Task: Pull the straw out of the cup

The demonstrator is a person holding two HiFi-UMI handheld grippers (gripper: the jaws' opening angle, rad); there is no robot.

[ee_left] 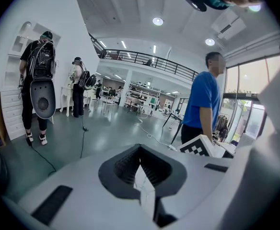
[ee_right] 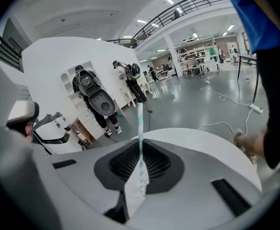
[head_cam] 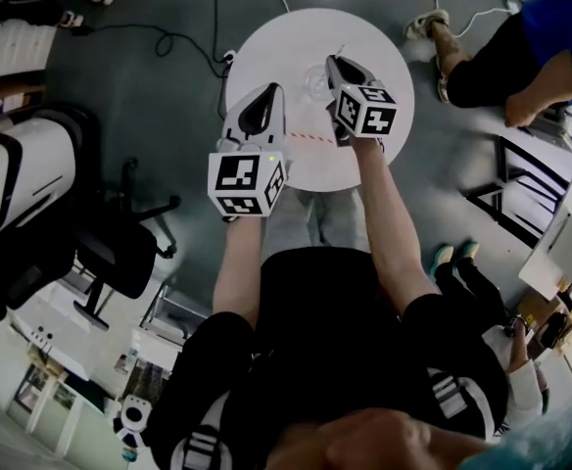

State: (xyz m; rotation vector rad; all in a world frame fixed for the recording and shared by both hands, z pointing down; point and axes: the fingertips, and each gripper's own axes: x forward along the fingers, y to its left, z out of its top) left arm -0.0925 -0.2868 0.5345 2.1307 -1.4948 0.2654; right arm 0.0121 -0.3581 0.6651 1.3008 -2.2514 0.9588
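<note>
1. Straw [ee_right: 139, 123], teal-striped, is standing upright between the jaws of the right gripper [ee_right: 140, 169], which are pinching it tight.
2. Its long axis is running vertically, so the pull is probably heading straight up from the cup [head_cam: 315, 84].
3. Left gripper [ee_left: 142, 171] is hovering nearby, jaws together, empty.

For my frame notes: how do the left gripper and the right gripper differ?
The right gripper is shut on a teal-striped straw; the left gripper is shut with nothing between its jaws. The right gripper reaches farther over the white table than the left gripper. Both carry a marker cube.
</note>
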